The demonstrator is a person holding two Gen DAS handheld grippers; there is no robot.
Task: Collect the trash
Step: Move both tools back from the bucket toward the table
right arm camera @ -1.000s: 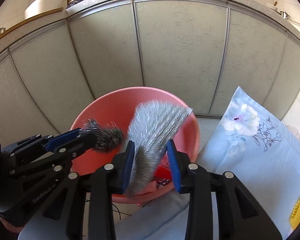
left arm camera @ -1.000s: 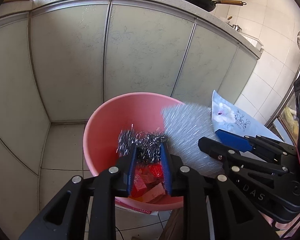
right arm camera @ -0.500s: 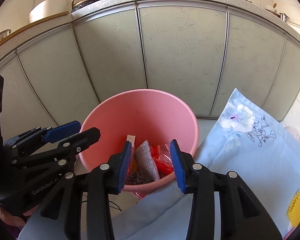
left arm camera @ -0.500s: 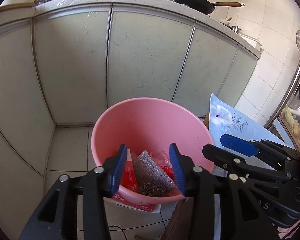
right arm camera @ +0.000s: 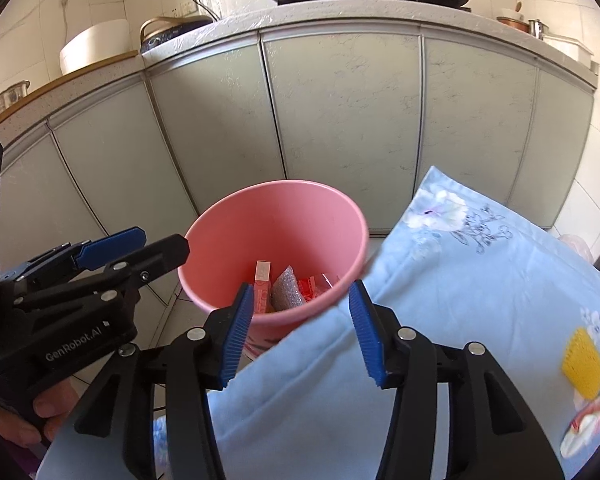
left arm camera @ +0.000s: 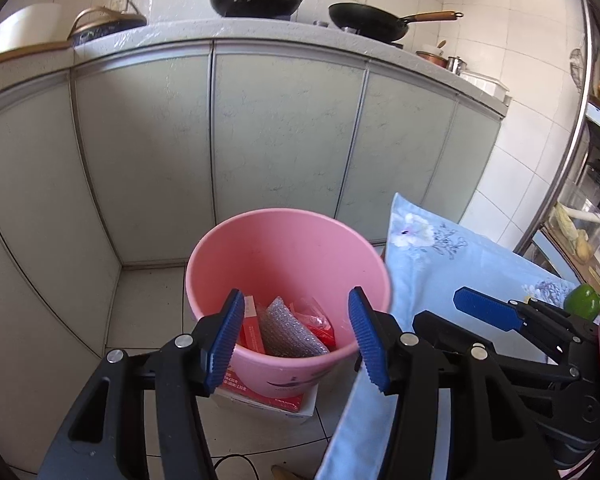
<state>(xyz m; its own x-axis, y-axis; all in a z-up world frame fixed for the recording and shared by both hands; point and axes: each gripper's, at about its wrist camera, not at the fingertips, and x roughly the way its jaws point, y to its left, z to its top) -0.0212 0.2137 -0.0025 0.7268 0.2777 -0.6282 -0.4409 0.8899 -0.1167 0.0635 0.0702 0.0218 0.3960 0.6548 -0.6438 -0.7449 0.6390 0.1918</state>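
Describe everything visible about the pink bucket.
The pink bucket is a round, smooth, plastic-looking pail that tapers toward its base and stands upright on the tiled floor before the pale cabinet doors. It looks to rest partly on a flat red-and-white box. Inside, at the bottom, lie a silvery bubble-textured pouch, a red carton and red wrappers. A pale blue floral cloth reaches its right rim. Neither gripper touches it.
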